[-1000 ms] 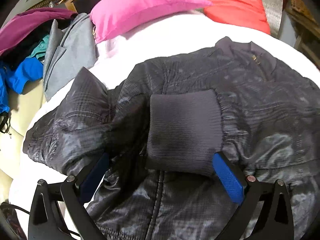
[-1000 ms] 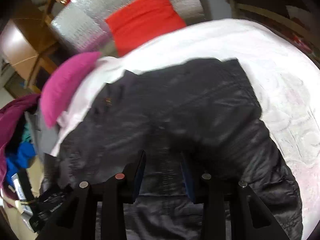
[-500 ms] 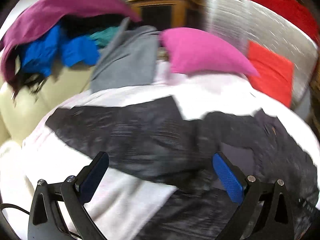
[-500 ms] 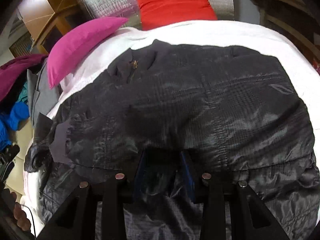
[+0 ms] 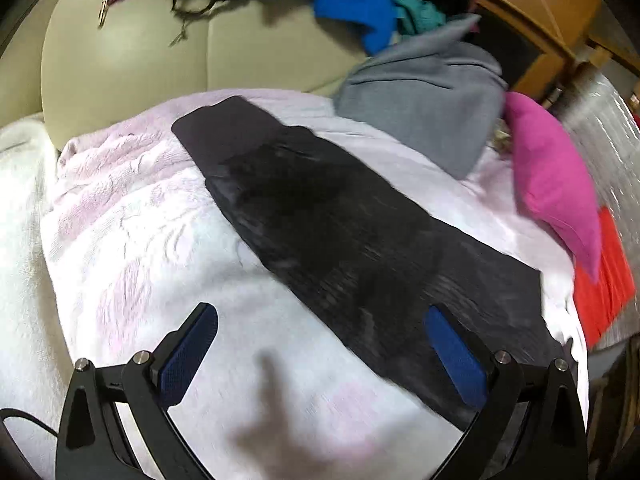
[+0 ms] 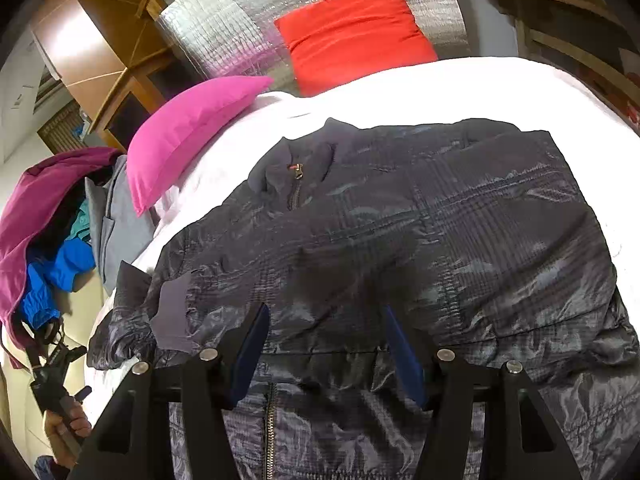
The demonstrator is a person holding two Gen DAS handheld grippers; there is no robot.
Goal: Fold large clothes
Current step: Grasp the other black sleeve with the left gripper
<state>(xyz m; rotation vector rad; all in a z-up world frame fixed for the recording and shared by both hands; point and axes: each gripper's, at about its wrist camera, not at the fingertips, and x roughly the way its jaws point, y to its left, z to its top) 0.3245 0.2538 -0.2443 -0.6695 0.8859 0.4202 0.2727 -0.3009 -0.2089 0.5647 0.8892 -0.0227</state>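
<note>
A home bedroom: white bedspread [image 6: 460,88], pink pillow [image 6: 192,128], red cushion [image 6: 352,28], clothes heap [image 5: 360,4] over a cream sofa [image 5: 140,60], wooden furniture [image 6: 104,52].

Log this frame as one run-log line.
stage: sleeve folding | jacket: flat on bed | left gripper: open, empty, above sleeve | right gripper: fingers opening, nothing pinched

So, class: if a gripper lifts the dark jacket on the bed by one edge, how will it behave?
The jacket would probably droop: its fabric lies creased and limp. Its shiny surface suggests it may slip. It looks thin, so likely light.
</note>
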